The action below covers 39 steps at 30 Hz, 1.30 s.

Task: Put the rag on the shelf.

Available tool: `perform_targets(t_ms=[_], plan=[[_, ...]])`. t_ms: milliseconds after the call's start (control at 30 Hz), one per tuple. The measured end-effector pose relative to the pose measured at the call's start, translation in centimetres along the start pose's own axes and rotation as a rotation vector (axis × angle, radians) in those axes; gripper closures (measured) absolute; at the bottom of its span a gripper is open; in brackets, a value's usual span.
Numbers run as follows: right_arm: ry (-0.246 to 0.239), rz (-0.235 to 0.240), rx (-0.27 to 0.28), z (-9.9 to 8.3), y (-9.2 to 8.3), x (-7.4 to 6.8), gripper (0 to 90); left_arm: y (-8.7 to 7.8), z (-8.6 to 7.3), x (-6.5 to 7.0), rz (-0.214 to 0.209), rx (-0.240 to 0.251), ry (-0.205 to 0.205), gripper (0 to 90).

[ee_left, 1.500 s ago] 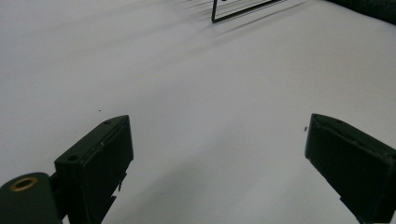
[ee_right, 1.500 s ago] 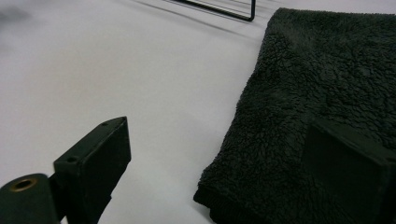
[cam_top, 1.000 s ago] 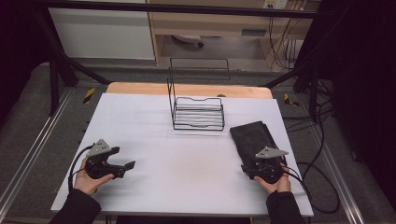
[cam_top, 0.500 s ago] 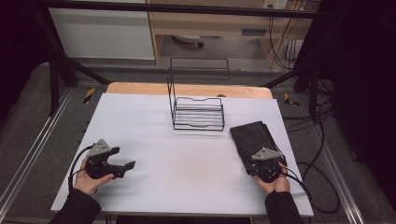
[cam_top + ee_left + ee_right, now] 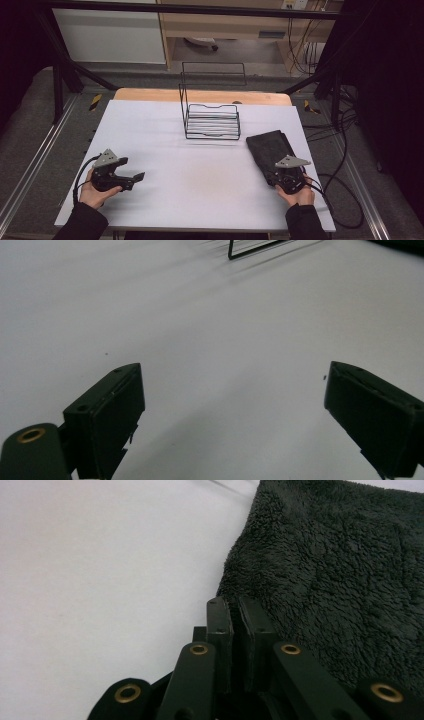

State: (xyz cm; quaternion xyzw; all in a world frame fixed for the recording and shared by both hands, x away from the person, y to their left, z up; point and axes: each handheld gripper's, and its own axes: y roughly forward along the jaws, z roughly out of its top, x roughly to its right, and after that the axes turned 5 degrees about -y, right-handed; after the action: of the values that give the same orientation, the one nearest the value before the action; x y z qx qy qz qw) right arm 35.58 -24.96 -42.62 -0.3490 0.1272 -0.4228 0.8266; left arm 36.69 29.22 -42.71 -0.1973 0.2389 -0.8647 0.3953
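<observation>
**My right jaws have just closed at the corner of the towel**

Since the earlier high view, my right gripper (image 5: 286,176) has crept a little toward the dark, fluffy folded towel (image 5: 270,150), and its jaws have just been closing. Now they are pressed together with only a thin slit left. In the right gripper view the tips sit right at the near corner of the towel (image 5: 340,555). I cannot tell if any of the fluff is caught between them.

The towel lies at the lower right of the high view, on the white table top (image 5: 200,170). Its long side runs from my right gripper up and to the left, toward the black wire rack (image 5: 211,120) in the upper middle of the frame. So the towel stretches away from my right fingers, straight ahead of them.

My left gripper (image 5: 131,176) sits at the lower left, far from the towel. Its jaws are spread wide with nothing but bare table between them (image 5: 235,390).

My right hand is much nearer. I think it should lift this corner next.
</observation>
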Motion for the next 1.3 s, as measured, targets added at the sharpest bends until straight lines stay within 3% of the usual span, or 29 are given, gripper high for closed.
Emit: perform_targets(t_ms=[133,300,567,633,833,967,1100,1167,1300], plan=[[0.007,0.033,0.013,0.2,-0.3,-0.3,85.3,0.0,0.0,0.0,0.000,-0.001,0.000,9.1],[0.009,0.113,0.025,1.0,-0.2,-1.9,85.3,0.0,0.0,0.0,0.000,-0.001,0.000,9.1],[0.011,0.181,0.020,1.3,-0.4,-3.1,85.3,0.0,0.0,0.0,0.003,0.002,-0.003,9.1],[-0.012,0.206,0.006,1.3,-0.6,-3.6,85.3,-0.1,0.0,0.0,0.005,0.002,-0.005,9.1],[-0.046,0.210,-0.041,0.7,-0.3,-4.3,84.4,-0.1,0.1,0.1,0.008,0.002,-0.003,9.1],[-0.054,0.235,-0.052,0.8,0.1,-4.5,77.8,-0.1,0.1,0.0,0.009,0.002,-0.002,9.1],[-0.060,0.205,0.021,1.7,-0.1,-4.6,62.5,0.0,0.0,0.0,0.014,0.000,-0.005,9.0],[-0.067,0.159,0.042,2.5,0.4,-4.5,55.2,0.0,0.1,0.0,0.015,-0.003,-0.002,9.0],[-0.065,0.107,0.037,3.9,2.4,-4.0,50.5,0.0,0.1,0.0,0.013,0.001,-0.004,9.0]])
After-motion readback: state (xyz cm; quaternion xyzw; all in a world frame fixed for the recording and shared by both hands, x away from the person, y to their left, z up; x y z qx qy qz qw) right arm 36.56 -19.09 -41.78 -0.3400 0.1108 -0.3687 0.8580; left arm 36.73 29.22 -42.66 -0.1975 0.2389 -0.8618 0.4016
